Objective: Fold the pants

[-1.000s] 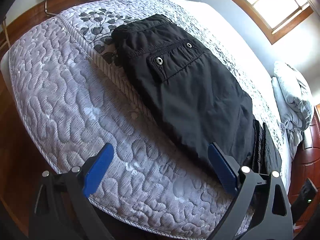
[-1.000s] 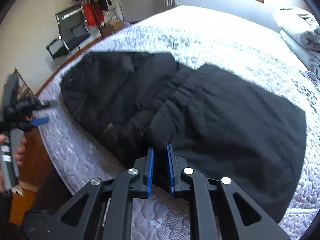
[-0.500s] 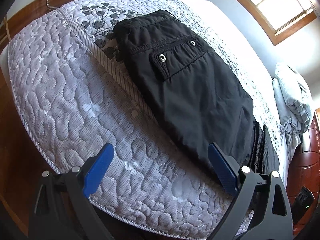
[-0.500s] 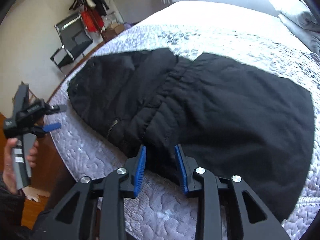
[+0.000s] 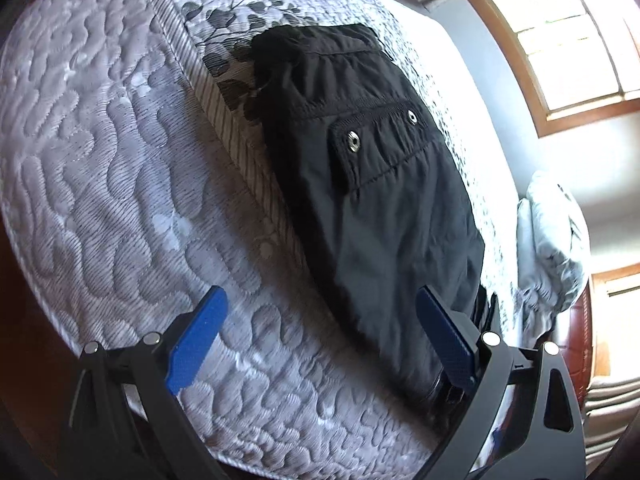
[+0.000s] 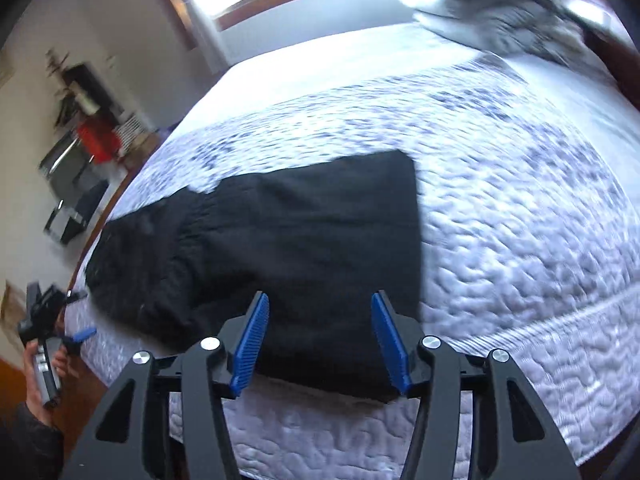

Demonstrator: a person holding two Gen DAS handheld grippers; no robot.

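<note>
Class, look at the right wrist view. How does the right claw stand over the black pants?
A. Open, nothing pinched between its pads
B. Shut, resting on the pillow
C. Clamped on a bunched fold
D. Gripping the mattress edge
A: the right claw has just been opening; its blue pads stand apart above the flat black pants, pinching nothing.

In the left wrist view, the near end of the black pants (image 5: 372,208) is hidden behind the right finger of the left claw (image 5: 320,340), so the hem cannot be seen there. The bed (image 5: 100,152) is cut off by the frame at the left and bottom. In the right wrist view everything is smeared by motion blur: the grey bedding (image 6: 508,12) at the top right has no clear outline, and the red object (image 6: 94,140) by the far wall is too blurred to identify. The person's hand (image 6: 40,376) is cut by the left edge.
</note>
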